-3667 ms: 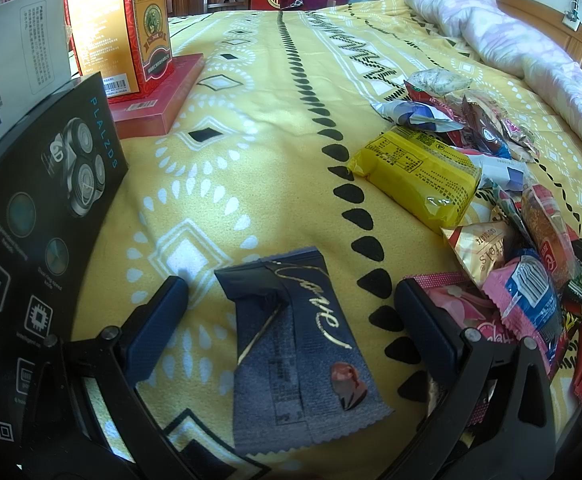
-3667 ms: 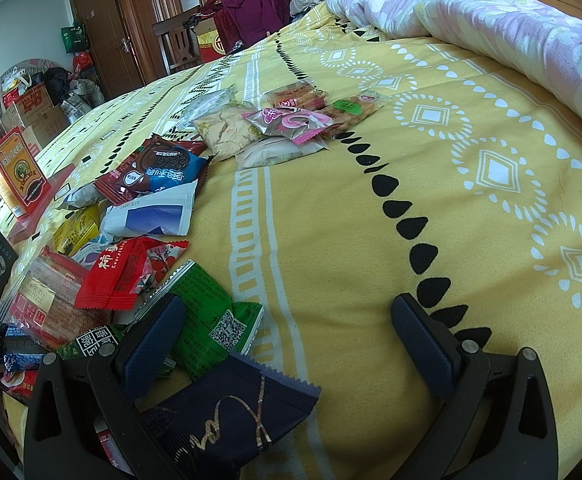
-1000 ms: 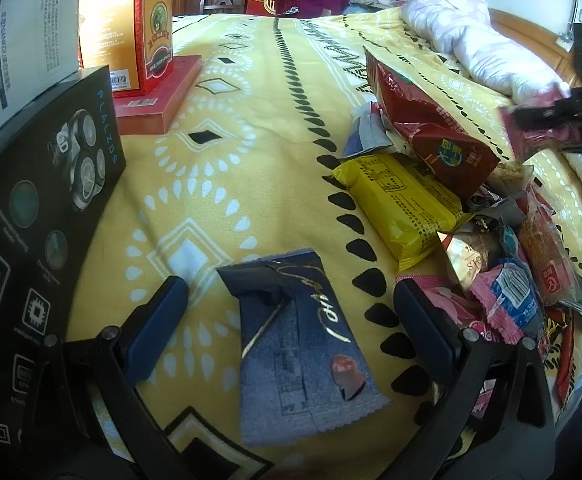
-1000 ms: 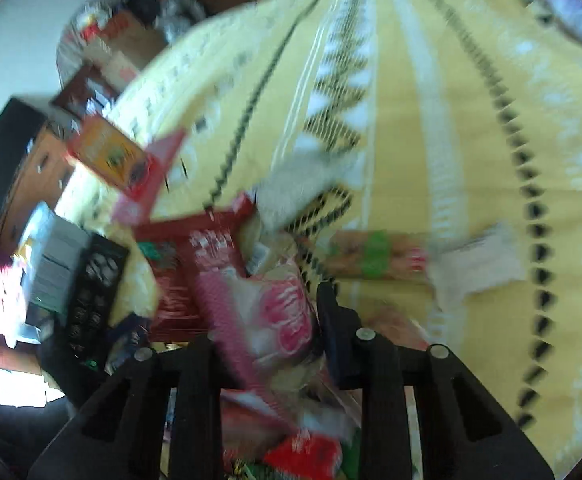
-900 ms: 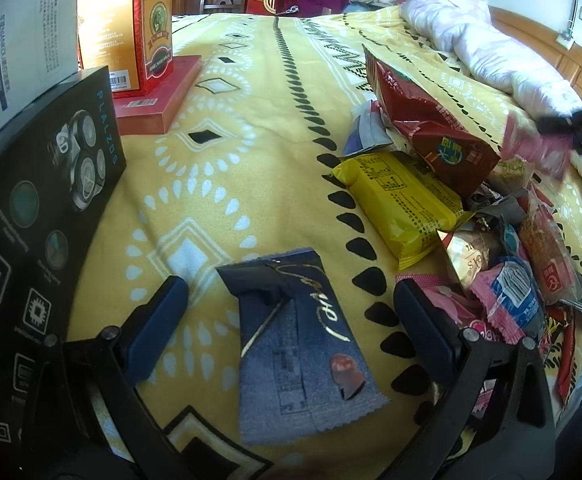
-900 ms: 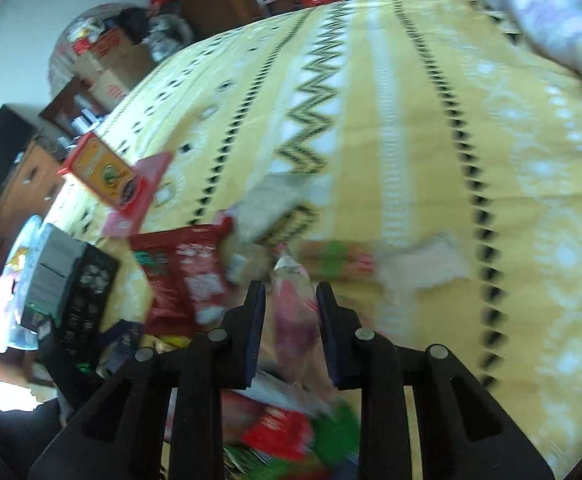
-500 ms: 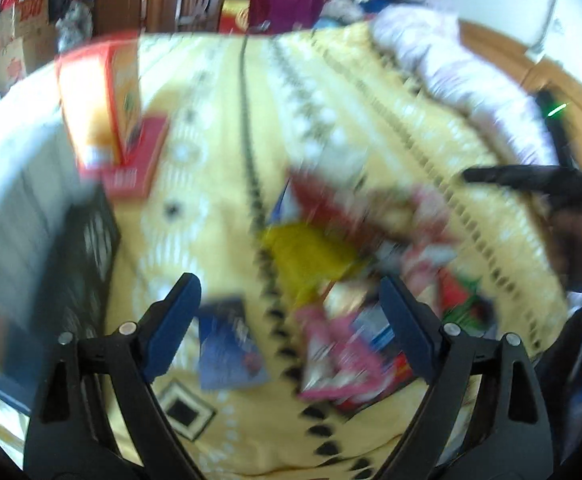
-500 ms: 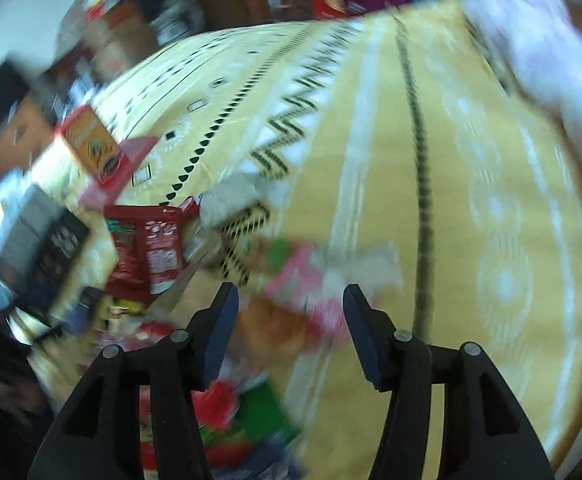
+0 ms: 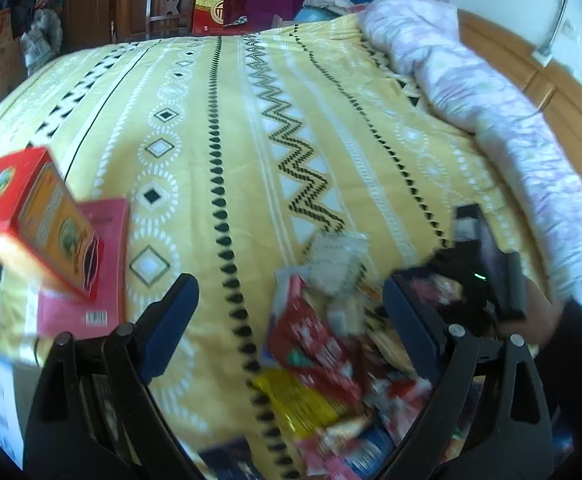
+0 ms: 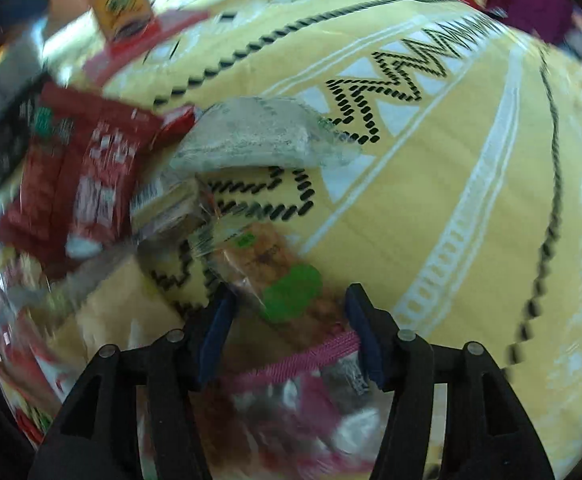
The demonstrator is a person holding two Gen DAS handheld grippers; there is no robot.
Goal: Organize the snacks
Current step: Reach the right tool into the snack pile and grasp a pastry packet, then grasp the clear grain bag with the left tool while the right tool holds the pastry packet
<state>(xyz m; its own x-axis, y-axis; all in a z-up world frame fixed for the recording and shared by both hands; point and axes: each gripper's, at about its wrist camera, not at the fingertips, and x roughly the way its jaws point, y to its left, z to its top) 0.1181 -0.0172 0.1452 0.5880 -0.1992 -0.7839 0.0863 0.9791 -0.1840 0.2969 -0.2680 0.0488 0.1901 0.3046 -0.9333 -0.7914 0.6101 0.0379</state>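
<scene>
My left gripper (image 9: pixel 289 318) hangs high over the yellow bed; its jaws are opening and nothing is between them. Below and to its right lies the snack pile, with a red packet (image 9: pixel 311 332), a yellow packet (image 9: pixel 297 400) and a clear pale packet (image 9: pixel 335 256). My right gripper (image 10: pixel 291 334) points down at that pile, its jaws partly apart. Between its fingers lie a clear packet with a green label (image 10: pixel 291 284) and the crimped edge of a pink packet (image 10: pixel 291 360). The blur hides whether the pads touch them. A red packet (image 10: pixel 79 176) lies to the left.
An orange-and-red box (image 9: pixel 39 216) stands on a flat pink box (image 9: pixel 87 264) at the left. A rolled lilac quilt (image 9: pixel 491 100) runs along the right side beside a wooden headboard. The other gripper, held in a hand (image 9: pixel 543 312), is at the right. Clothes and cartons are behind the bed.
My left gripper rose away from the dark blue packet and now looks over the whole bed. My right gripper let go of the pink packet, rolled, and sank toward the pile.
</scene>
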